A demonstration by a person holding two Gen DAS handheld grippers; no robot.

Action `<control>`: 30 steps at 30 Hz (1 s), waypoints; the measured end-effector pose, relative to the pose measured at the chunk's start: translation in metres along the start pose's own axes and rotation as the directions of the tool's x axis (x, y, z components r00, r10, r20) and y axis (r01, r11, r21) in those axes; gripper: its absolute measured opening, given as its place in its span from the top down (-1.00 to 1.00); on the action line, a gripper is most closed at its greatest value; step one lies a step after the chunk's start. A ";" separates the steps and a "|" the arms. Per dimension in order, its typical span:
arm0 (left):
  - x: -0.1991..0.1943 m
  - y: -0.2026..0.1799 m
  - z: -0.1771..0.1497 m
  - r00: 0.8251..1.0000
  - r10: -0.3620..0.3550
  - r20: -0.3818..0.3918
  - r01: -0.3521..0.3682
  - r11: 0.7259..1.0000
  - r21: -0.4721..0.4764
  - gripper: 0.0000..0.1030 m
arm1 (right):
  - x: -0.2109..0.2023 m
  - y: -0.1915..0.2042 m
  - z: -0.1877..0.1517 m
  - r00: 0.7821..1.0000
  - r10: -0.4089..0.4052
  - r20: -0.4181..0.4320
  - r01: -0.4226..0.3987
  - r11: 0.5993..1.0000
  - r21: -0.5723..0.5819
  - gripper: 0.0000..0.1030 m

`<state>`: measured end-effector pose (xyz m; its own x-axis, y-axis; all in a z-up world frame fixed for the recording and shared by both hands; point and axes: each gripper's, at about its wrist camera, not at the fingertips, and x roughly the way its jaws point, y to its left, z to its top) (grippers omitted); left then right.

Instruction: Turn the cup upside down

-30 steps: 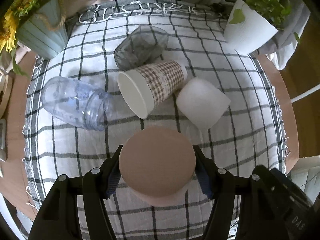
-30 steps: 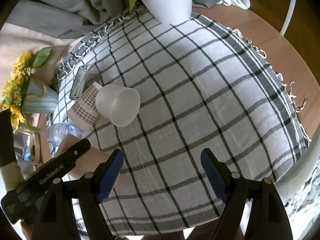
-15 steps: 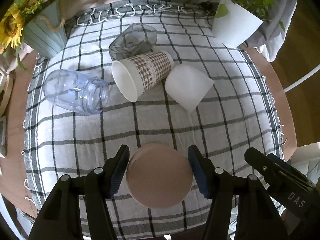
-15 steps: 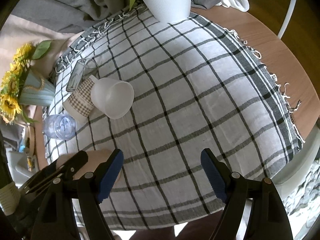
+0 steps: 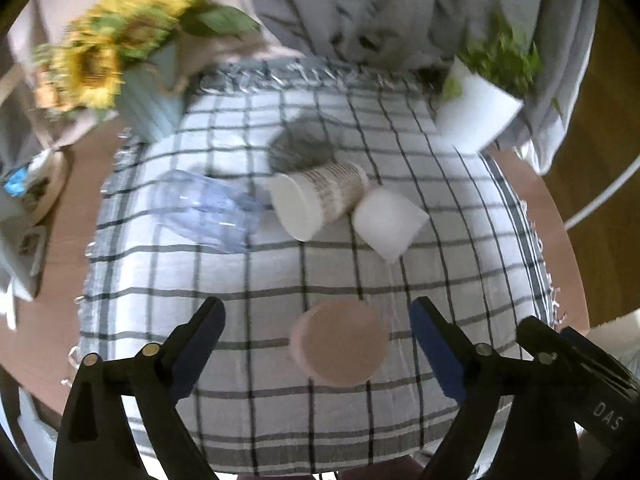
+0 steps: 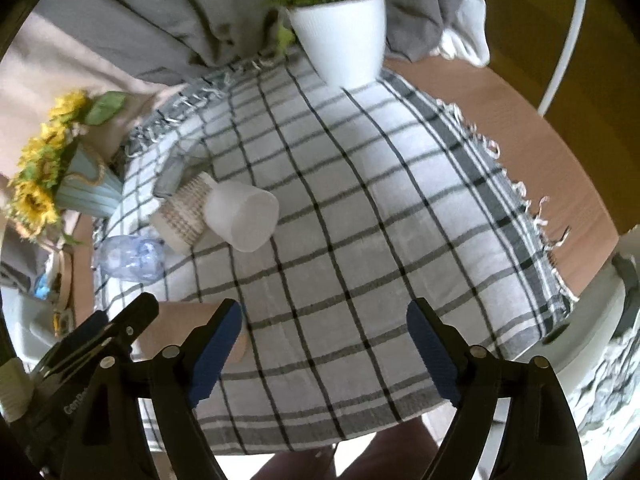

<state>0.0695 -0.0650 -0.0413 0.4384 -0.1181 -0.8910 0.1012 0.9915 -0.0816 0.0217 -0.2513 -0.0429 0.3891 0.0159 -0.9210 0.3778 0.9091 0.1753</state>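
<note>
A pink cup [image 5: 340, 342] stands upside down on the checked cloth [image 5: 240, 272], its flat base facing up. My left gripper [image 5: 318, 344] is open; its fingers stand wide apart on either side of the cup without touching it. The pink cup also shows in the right wrist view [image 6: 180, 328], partly hidden behind a finger. My right gripper [image 6: 324, 348] is open and empty over the cloth's near part. Several other cups lie on their sides: a checked paper cup [image 5: 320, 200], a white plastic cup [image 5: 390, 222], a clear bluish cup [image 5: 204, 210] and a grey glass [image 5: 302, 148].
A sunflower vase [image 5: 148, 92] stands at the back left and a white plant pot [image 5: 476, 112] at the back right. The round wooden table's edge [image 6: 560, 152] runs beyond the cloth. Grey fabric [image 5: 380, 8] hangs behind the table.
My left gripper has opened and let go of the pink cup, then drawn back and up. The cup stays upside down on the cloth. The right gripper has risen a little.
</note>
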 end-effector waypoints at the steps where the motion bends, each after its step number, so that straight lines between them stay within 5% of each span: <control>1: -0.006 0.005 -0.003 1.000 0.012 0.014 -0.012 1.000 -0.014 -0.92 | -0.006 0.003 -0.001 1.000 0.006 0.011 -0.005 1.000 -0.015 -0.71; 14: -0.056 0.058 -0.031 0.981 0.165 0.098 -0.159 0.985 -0.064 -0.94 | -0.043 0.059 -0.032 0.989 0.124 0.077 -0.103 0.968 -0.229 -0.72; 30: -0.077 0.088 -0.042 0.973 0.172 0.157 -0.167 0.985 -0.042 -0.99 | -0.066 0.094 -0.062 0.981 0.083 0.173 -0.037 0.967 -0.251 -0.94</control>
<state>0.0070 0.0339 0.0008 0.5841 0.0470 -0.8103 -0.0109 0.9987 0.0501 -0.0205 -0.1414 0.0124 0.5583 0.0187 -0.8294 0.1402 0.9832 0.1166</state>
